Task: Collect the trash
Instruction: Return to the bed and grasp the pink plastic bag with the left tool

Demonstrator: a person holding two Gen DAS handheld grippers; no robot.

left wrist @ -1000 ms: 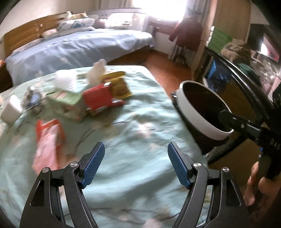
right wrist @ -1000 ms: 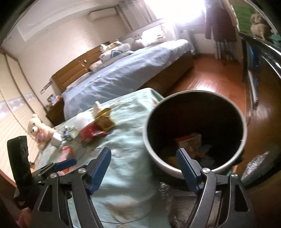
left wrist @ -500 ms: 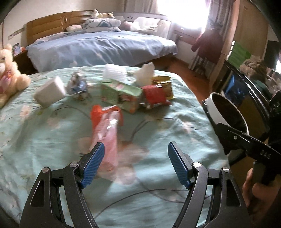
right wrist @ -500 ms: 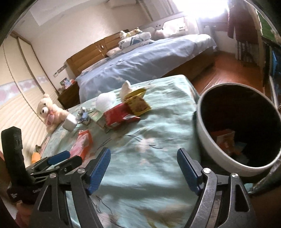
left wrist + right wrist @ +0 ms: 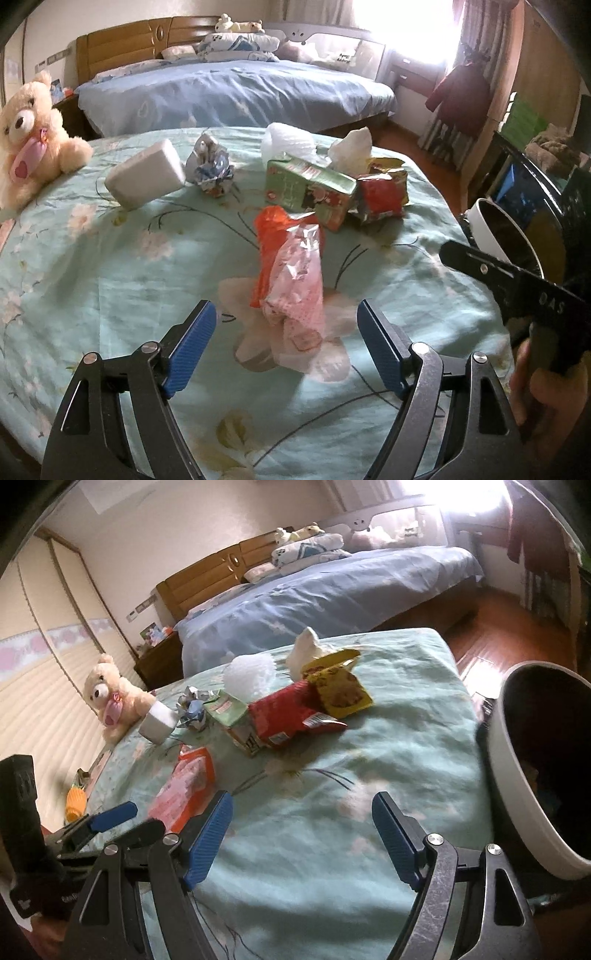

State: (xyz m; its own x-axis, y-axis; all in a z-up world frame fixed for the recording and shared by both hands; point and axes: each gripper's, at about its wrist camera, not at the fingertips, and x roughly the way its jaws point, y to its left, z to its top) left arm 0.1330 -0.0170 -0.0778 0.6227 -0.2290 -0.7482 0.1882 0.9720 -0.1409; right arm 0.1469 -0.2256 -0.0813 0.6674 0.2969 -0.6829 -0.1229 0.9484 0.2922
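- Left gripper [image 5: 286, 341] hovering over the pale green floral bedspread [image 5: 110, 280], blue-padded jaws spread wide and just now opening further, nothing pinched.
- Crumpled red-and-pink clear plastic wrapper [image 5: 291, 280] lying flat on the bedspread just ahead of the left jaws, its near end reaching into the gap between them, touched by neither pad.
- Right gripper [image 5: 303, 834] also spread wide over bare bedspread, empty.
- Round white-rimmed dark trash bin [image 5: 532, 771] standing off the bed's right edge, beside the right gripper; some litter dimly visible inside.
- Further up the bed, a huddle of trash: green printed carton [image 5: 310, 190], red foil snack bag [image 5: 380, 194] touching it, yellow snack packet [image 5: 338, 690], white crumpled tissue [image 5: 351, 147], white bubble-wrap wad [image 5: 286, 142].
- Left of that, a crumpled silver-blue foil ball [image 5: 212, 171] and a white foam block [image 5: 146, 179], near each other but apart.
- Cream teddy bear [image 5: 27, 129] seated at the bed's far left edge.
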